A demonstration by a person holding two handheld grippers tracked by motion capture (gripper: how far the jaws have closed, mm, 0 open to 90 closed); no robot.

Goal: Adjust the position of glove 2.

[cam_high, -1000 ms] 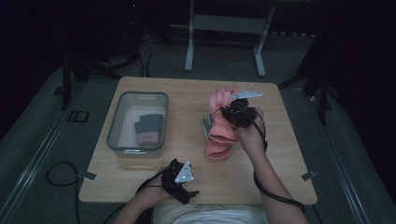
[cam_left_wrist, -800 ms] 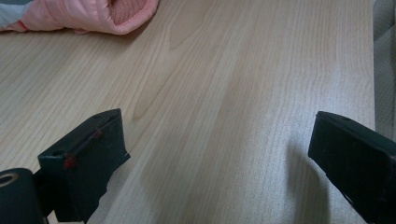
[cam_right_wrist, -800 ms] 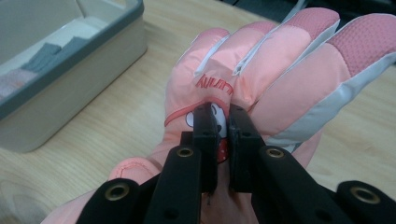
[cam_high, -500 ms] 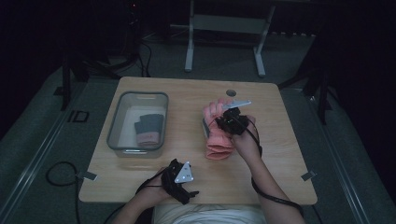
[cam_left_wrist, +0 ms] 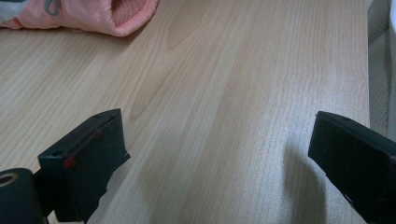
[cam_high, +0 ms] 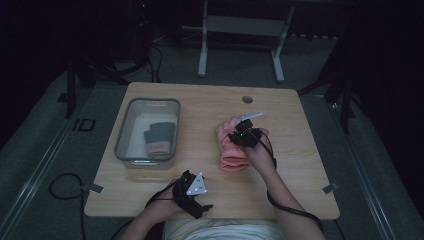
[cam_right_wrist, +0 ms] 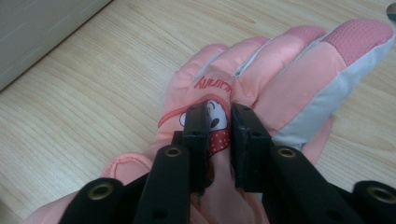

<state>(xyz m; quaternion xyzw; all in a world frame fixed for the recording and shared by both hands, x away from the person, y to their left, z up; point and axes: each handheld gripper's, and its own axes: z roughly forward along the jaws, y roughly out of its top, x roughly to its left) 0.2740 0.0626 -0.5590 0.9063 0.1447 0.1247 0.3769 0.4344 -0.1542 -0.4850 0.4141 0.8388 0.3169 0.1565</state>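
Observation:
A pink glove (cam_high: 231, 152) (cam_right_wrist: 289, 65) with grey panels lies flat on the wooden table (cam_high: 300, 165), fingers pointing away from me. My right gripper (cam_high: 236, 137) (cam_right_wrist: 220, 121) rests low on the back of the glove. Its jaws have just been opening and now stand a narrow gap apart, with the glove's cartoon patch showing between them. My left gripper (cam_high: 200, 204) (cam_left_wrist: 219, 154) sits near the table's front edge, open wide over bare wood. The glove's cuff (cam_left_wrist: 93, 14) appears at the top left of the left gripper view.
A clear plastic bin (cam_high: 150, 102) stands on the left half of the table, with a folded grey and pink item (cam_high: 160, 141) inside. A round hole (cam_high: 247, 99) sits near the far edge. A metal stand (cam_high: 240, 25) is on the floor beyond the table.
My right gripper has come down with the glove from above the table until the glove lies flat on the wood. The left gripper has stayed where it was.

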